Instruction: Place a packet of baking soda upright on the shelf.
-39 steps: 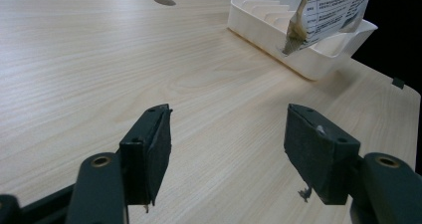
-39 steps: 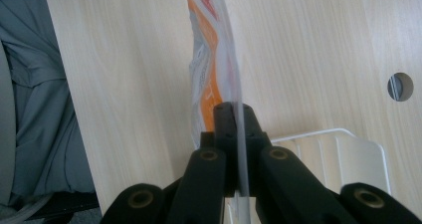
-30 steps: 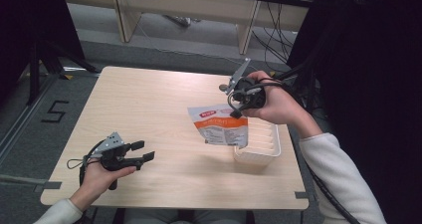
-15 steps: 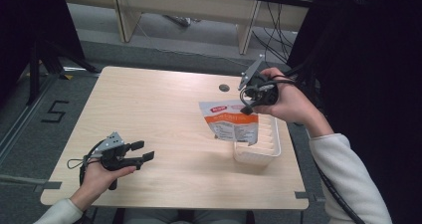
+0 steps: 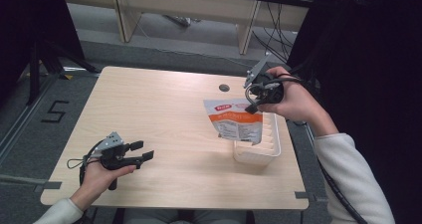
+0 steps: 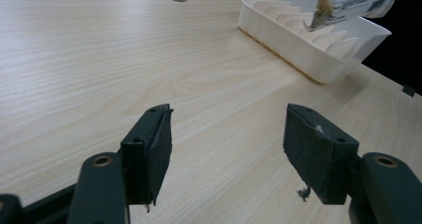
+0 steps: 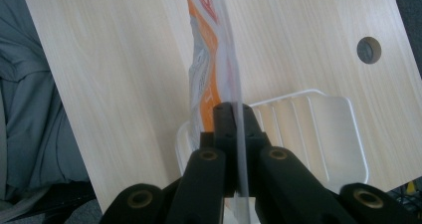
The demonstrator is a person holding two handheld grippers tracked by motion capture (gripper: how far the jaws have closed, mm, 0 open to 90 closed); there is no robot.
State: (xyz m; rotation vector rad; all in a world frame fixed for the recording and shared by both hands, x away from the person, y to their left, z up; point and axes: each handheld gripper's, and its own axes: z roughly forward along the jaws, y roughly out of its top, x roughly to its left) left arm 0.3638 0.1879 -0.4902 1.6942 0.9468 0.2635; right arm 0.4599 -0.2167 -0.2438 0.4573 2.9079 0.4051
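Pouch (image 5: 235, 122) carried rightward over tray (image 5: 259, 154); right gripper (image 5: 253, 104) jaws pinching it.

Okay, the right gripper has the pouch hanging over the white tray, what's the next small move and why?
Probably lower the pouch straight down into one slot of the white tray. The right gripper is shut on its top edge, the pouch hangs upright with its bottom just over the ribbed dividers, and the left gripper rests open, away from it.

You are working in a lab or test room: a plain wooden table (image 5: 164, 119) with a cable hole (image 5: 224, 87) stands on grey carpet (image 5: 35, 134) marked with tape and a floor number "5" (image 5: 53, 111), with loose cables (image 5: 271, 40) beneath desks (image 5: 199, 7) behind.
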